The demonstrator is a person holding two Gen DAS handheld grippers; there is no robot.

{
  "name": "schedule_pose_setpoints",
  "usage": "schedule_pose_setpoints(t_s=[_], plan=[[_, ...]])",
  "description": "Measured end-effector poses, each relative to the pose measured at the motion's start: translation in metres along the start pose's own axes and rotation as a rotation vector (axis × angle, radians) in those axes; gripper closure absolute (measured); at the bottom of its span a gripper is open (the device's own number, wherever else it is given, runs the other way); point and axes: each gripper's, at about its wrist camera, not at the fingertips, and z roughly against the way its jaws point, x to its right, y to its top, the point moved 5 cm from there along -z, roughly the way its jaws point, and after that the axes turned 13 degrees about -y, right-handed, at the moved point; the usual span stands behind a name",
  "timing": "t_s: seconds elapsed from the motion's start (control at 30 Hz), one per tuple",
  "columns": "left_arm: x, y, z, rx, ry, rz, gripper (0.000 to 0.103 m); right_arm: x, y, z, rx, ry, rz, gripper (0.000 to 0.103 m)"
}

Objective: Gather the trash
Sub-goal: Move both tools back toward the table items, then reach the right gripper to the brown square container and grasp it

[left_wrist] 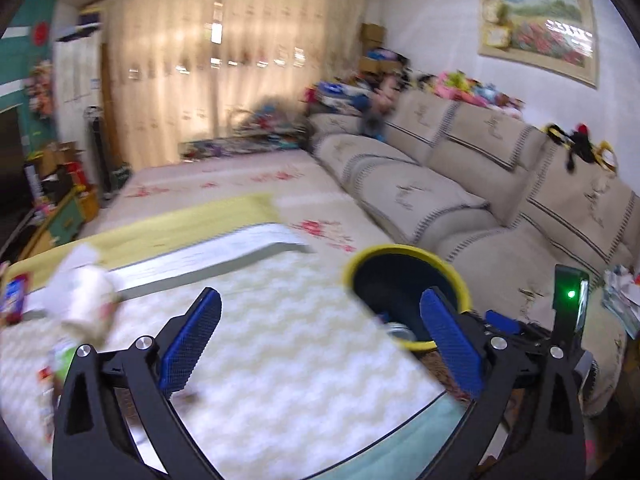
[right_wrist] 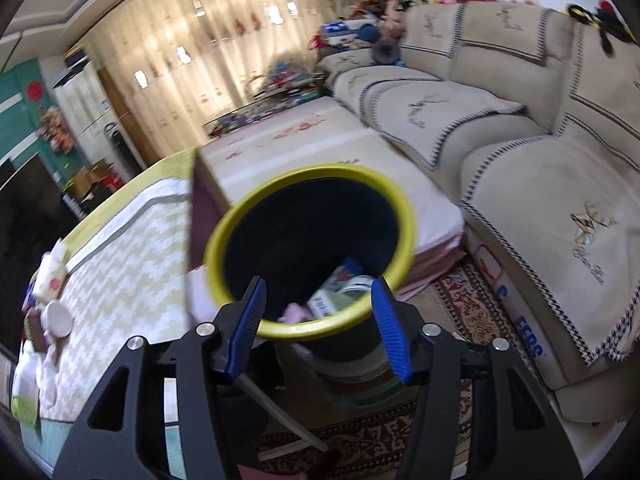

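Both hand-held grippers (left_wrist: 320, 344) (right_wrist: 318, 324) apart and empty, yellow-rimmed bin (right_wrist: 312, 248) just beyond

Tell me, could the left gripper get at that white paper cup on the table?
Probably yes. The left gripper is open and empty, and the paper cup lies uncovered on the table, off to its left.

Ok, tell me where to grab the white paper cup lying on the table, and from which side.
Grip the white paper cup across its side wall, not by the rim. It appears tipped over, mouth showing, beside other litter on the table, so bring a claw down from above with the pads either side of the body. It will probably crush under a hard squeeze.
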Motion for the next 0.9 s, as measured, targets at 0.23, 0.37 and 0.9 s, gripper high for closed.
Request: schedule_pose_setpoints(t_s=[0.23, 0.37, 0.9], plan=[[-0.098, -0.032, 0.115, 0.098, 0.207, 0.121, 0.005, -0.091, -0.015, 0.023, 0.003, 0.097, 0.156, 0.05], [-0.141, -0.053, 0.163, 0.135, 0.287, 0.184, 0.005, -0.157, -0.029, 0.039, 0.014, 0.173, 0.248, 0.05], [-0.207, -0.103, 0.212, 0.167, 0.376, 0.32, 0.005, -0.333, -0.083, 0.1, 0.091, 0.331, 0.514, 0.05]])
